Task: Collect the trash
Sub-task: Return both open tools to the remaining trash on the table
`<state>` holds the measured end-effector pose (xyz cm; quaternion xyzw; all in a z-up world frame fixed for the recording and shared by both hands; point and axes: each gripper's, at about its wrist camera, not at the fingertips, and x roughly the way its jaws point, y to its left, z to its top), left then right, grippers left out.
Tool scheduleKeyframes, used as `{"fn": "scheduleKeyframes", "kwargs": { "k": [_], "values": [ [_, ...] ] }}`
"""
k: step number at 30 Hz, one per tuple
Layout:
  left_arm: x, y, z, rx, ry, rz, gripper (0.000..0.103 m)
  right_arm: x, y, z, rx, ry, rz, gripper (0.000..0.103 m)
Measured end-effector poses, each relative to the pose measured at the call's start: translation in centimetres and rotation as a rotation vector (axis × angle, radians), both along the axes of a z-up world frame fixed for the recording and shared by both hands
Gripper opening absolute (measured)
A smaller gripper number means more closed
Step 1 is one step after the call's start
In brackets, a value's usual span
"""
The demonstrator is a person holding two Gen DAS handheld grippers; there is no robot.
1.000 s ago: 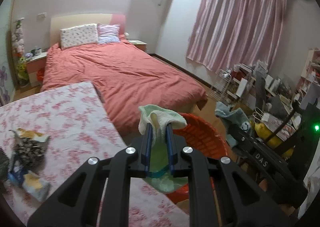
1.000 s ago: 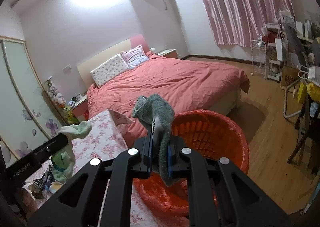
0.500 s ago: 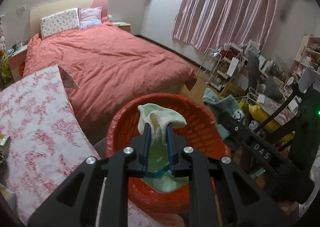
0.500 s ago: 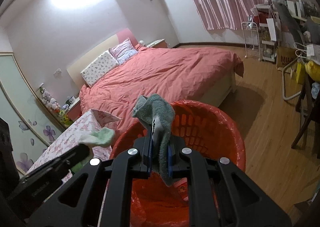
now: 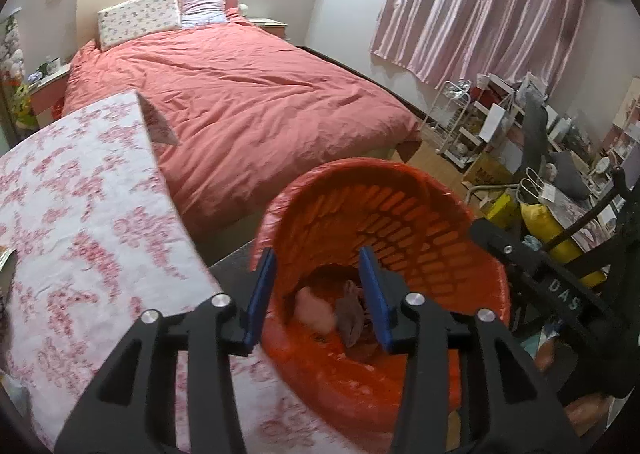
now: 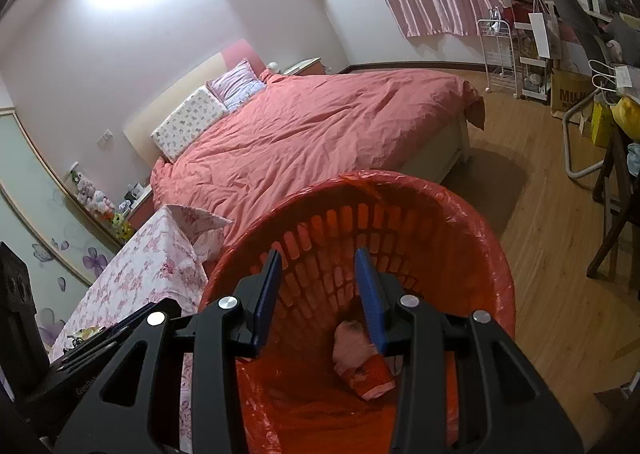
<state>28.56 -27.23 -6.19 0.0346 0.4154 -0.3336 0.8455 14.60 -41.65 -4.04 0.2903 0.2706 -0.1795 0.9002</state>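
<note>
One red basket [image 5: 420,221] with a red liner stands against the corner of the counter [image 5: 80,213]. Inside it lie at least two crumpled cloth pieces [image 5: 332,310]; the exact count cannot be determined.

Two tools are above the basket. The left tool [image 5: 318,294] has its jaws spread wide and holds nothing. The right tool [image 6: 318,296] is likewise wide apart and empty.

The counter carries a pink floral cloth. One bed [image 5: 240,101] with a red cover and two pillows [image 5: 160,13] lies beyond the basket. Bare wooden floor [image 6: 560,254] extends right of the basket toward cluttered shelves [image 5: 500,121] below the pink curtain [image 5: 480,5].
</note>
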Motion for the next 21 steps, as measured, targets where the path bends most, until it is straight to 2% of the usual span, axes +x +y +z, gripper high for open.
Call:
{"fn": "scheduleKeyframes", "kwargs": {
  "k": [4,7,11,21],
  "values": [
    [-0.3,2.5,0.6,0.023,-0.024,0.046,0.053,0.2,1.2,0.8,-0.021,0.004,0.024,0.039],
    [-0.7,4.9,1.4,0.035,-0.050,0.085,0.057,0.2,2.5,1.6,-0.037,-0.004,0.040,0.047],
    [-1.5,8.9,2.4,0.048,-0.078,0.148,0.061,0.6,5.0,2.9,-0.067,-0.012,0.086,0.048],
    [-3.9,22.1,4.9,0.061,-0.126,0.362,0.066,2.5,14.4,4.5,-0.140,0.005,0.286,0.056]
  ]
}}
